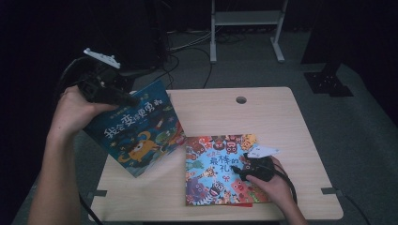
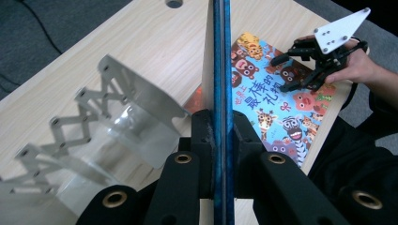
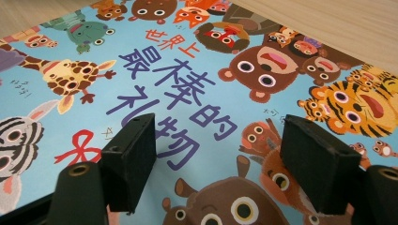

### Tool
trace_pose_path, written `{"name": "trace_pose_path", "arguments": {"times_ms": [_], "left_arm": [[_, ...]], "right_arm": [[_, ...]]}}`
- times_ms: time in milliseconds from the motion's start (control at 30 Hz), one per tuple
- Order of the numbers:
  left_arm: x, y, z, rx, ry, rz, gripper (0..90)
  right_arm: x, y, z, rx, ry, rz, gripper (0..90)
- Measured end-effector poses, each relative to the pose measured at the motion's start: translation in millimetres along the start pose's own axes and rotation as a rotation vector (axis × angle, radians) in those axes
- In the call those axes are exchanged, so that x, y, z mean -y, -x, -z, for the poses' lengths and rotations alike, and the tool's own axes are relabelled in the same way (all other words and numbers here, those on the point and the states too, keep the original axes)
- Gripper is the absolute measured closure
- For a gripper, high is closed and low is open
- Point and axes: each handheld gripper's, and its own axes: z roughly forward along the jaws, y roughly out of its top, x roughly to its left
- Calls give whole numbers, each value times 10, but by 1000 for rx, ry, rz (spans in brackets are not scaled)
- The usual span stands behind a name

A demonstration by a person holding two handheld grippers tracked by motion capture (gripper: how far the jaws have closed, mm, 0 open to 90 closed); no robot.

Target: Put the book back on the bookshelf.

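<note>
The animal book (image 1: 211,171) lies flat on the table (image 1: 263,117), near its front edge, right of the middle. The right gripper (image 1: 245,165) rests on that book's right half. The night-sky book (image 1: 136,129) is held tilted above the table's left edge, pinched in the left gripper (image 1: 126,99).

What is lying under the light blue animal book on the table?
A thin red edge shows under the light blue book at its near side, on the table. Whether it is another book cannot be told, because the cover hides the rest.
</note>
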Motion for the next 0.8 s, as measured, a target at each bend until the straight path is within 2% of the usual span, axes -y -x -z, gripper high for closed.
{"name": "trace_pose_path", "arguments": {"times_ms": [500, 800], "left_arm": [[444, -186, 346, -65, 6, 87, 825], [686, -297, 509, -130, -12, 144, 825]], "right_arm": [[-1, -3, 1, 0, -3, -3, 263], [-1, -1, -1, 0, 0, 1, 263]]}}
